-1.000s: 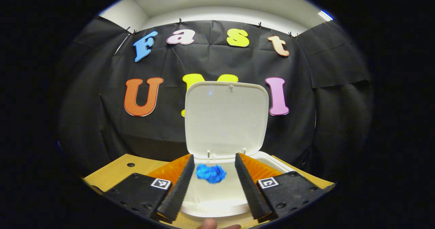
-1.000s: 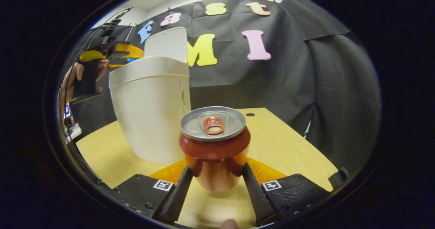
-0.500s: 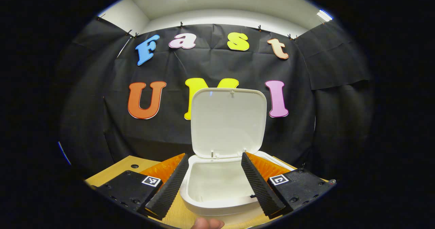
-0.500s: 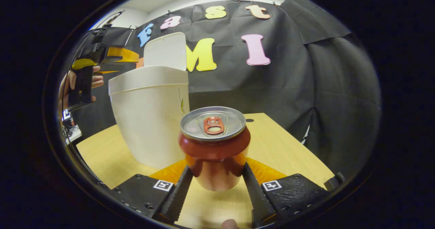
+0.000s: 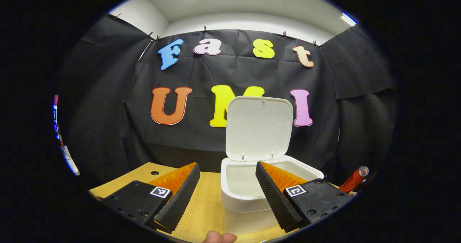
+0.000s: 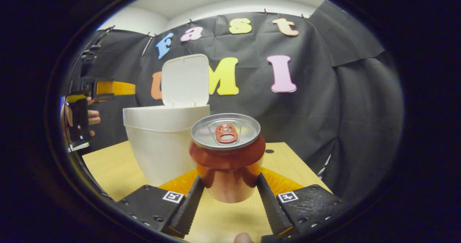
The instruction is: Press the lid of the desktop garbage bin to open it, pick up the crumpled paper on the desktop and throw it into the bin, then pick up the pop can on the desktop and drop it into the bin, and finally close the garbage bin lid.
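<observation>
A: Starting left of the bin, what is changing?

B: The left gripper is pulling back and off to the bin's left, with its fingers spread wide and nothing between them. A second ago the crumpled paper was showing blue between those fingers above the bin's mouth; now it is no longer in sight, so it is probably lying inside the bin, though the bottom is hidden.

A: And the lid?

B: It is standing upright at the back of the bin, leaving the mouth open. So the paper step seems finished.

A: What is happening right of the bin?

B: The right gripper is holding the can upright, both fingers pressing its sides, and it is rising; the bin's rim is sitting lower in the right gripper view than it was a moment ago. The can is near the bin's right side, apart from it.

A: Room to move?

B: The can is needing to clear the near rim and stay ahead of the raised lid. With the left gripper retreating past the bin's far side, the space over the mouth is looking free. The table is showing bare wood around the bin.
</observation>
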A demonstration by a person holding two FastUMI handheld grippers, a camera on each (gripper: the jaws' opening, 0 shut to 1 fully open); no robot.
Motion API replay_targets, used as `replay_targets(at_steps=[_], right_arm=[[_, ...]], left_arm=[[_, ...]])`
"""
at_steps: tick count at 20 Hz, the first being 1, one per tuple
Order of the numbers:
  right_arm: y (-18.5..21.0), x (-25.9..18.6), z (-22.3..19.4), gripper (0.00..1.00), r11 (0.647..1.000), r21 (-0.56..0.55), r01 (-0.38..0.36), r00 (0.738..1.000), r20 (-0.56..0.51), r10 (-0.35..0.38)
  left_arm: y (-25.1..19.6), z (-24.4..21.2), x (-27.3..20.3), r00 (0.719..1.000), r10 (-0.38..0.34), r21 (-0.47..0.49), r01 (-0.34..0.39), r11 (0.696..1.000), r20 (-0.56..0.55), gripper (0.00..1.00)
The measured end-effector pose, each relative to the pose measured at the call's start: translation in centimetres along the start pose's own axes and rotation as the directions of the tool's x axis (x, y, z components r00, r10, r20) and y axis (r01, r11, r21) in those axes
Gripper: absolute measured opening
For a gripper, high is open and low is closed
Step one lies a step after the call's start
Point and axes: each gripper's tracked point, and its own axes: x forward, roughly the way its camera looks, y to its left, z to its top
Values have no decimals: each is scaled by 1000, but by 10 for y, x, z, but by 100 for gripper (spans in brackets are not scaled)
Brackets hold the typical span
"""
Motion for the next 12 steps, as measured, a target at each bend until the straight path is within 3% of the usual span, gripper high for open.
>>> replay_targets(at_steps=[4,12], right_arm=[[29,8,65,80,996,-32,-80,993,83,83],[85,41,124,80,981,-59,-184,976,109,189]], left_arm=[[41,-31,-27,997,60,-11,-61,998,-56,100],[80,-59,-70,986,133,50,-129,990,-100,100]])
